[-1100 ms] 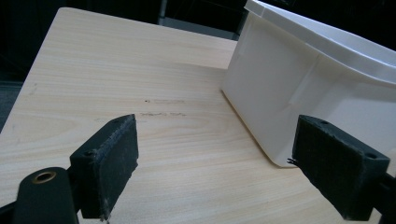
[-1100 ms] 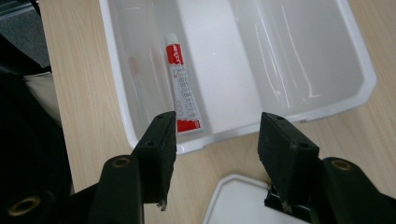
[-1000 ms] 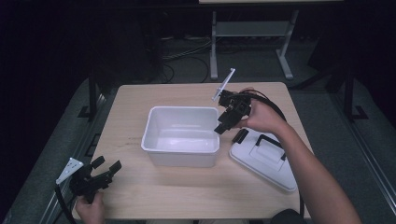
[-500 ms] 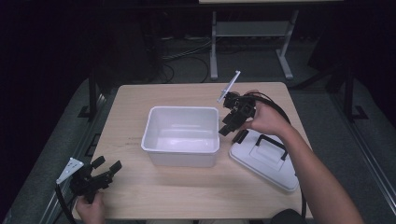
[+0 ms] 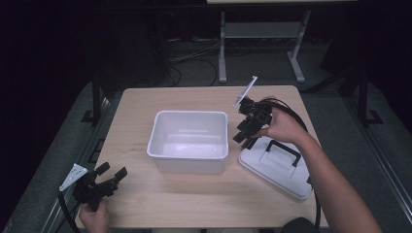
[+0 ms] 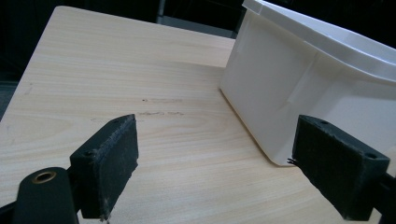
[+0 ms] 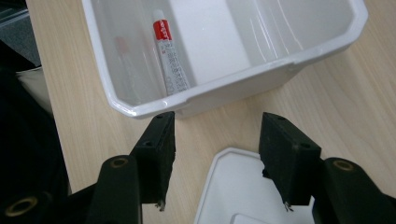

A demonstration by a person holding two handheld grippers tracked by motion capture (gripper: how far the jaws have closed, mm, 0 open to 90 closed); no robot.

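Right hand-held gripper (image 5: 247, 132) moved over lid (image 5: 277, 166), beside tub (image 5: 189, 141).

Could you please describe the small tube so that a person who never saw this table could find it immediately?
Start from the wooden table and find the open white bin near its middle, left of the flat white lid with a black handle. The tube lies inside that bin, against one inner wall. It is white with small print and a red band near one end, the one coloured thing there.

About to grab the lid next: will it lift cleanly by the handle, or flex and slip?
The lid looks like thin white plastic, so probably light, maybe flexing slightly. Its black handle stands raised, likely grippable. Lying flat on smooth wood, it may slide if nudged.
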